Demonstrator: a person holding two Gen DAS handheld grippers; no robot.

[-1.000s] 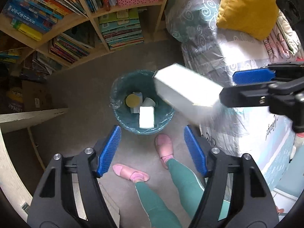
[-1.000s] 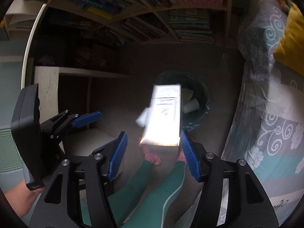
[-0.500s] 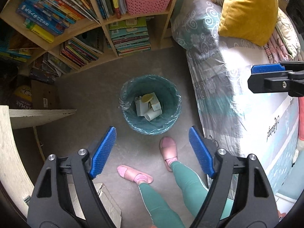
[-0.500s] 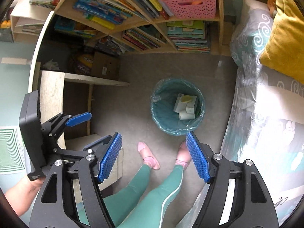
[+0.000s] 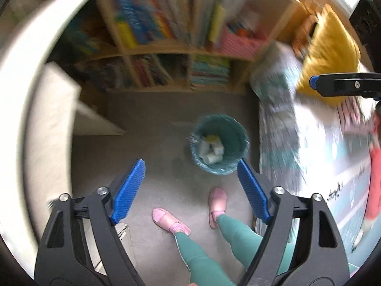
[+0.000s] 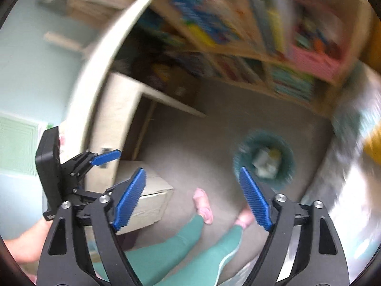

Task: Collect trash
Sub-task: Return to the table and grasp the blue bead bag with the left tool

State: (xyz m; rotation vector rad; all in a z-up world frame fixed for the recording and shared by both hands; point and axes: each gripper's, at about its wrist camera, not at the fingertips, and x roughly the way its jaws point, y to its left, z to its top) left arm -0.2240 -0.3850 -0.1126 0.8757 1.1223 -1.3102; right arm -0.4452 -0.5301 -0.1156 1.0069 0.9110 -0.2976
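Since earlier: white box is gone from the right gripper (image 6: 191,196) and is no longer in the air; both grippers are sitting higher, so the bin is looking smaller now.
Left gripper (image 5: 190,188): fingers are spreading wider, nothing between them, just floor and feet showing through the gap.
Right gripper: fingers opening up too, totally empty.
Person: green leggings (image 5: 202,255) and pink slippers (image 5: 218,203) are standing on the grey floor (image 5: 154,124) just short of the bin.
Trash bin (image 5: 234,133): teal liner, sitting on the floor right beside the bed (image 5: 281,128); the trash (image 5: 210,150), pale boxes and a yellow bit, is lying inside it.
Far back: bookshelf (image 5: 166,52) with a pink basket (image 5: 240,45), all pretty blurry.
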